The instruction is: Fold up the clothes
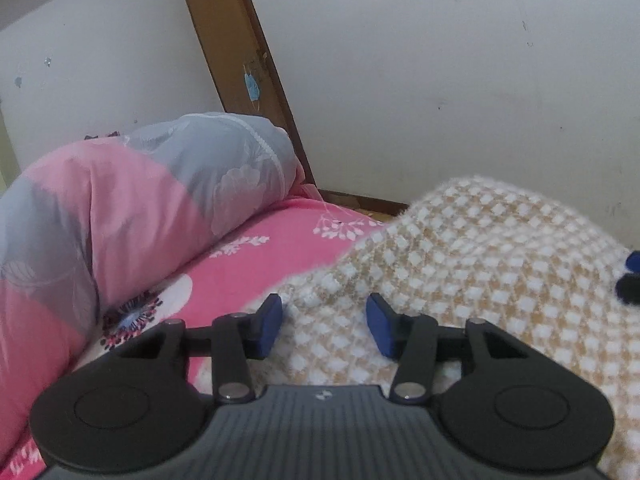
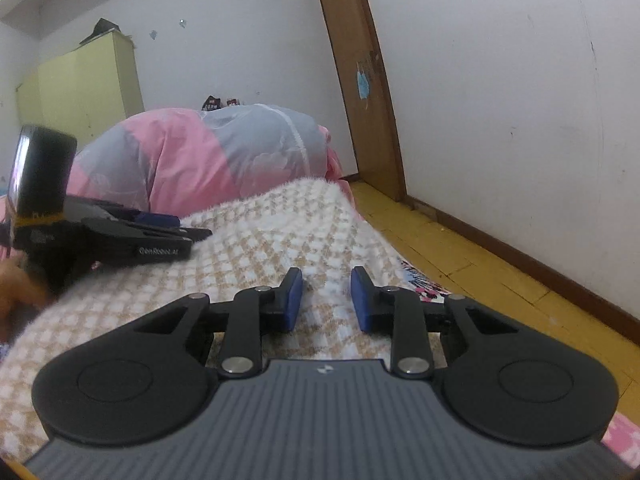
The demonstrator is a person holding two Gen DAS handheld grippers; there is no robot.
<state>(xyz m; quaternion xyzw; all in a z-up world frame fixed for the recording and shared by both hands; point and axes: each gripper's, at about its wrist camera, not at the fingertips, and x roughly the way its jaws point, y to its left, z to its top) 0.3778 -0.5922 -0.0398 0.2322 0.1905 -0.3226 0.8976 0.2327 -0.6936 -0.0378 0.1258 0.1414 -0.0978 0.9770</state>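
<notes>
Black tong arms fill the bottom of both views. Left tongs (image 1: pixel 325 322): blue pads (image 1: pixel 269 326) stand apart, with fuzzy knit showing in the gap between them; neither pad visibly presses on it. Right tongs (image 2: pixel 326 300): pads (image 2: pixel 292 300) closer together but still parted, again with knit seen through the gap and no clear pinch.

That knit is the garment (image 2: pixel 260 236), a beige-and-white checked woolly piece. Seen from the right tongs it spreads beneath and ahead of them, its long axis running away from the pads toward a fuzzy far edge just short of the quilt (image 2: pixel 208 152). From the left tongs it humps up ahead and to the right, its near edge lying ragged just beyond the left pad. Which end is collar or hem cannot be told; its near part is covered by the tong bodies in both views, and its left side is blurred in the right view.

Left of the left tongs lies the pink flowered sheet (image 1: pixel 256 264), with the rolled pink-and-grey quilt beyond it. From the right view, the left tongs come in from the left edge, lying over the knit, a blurred hand (image 2: pixel 16 292) behind them. Right of the right tongs the yellow floor (image 2: pixel 460 256) runs to a white wall, a brown board (image 2: pixel 360 80) leaning against it.
</notes>
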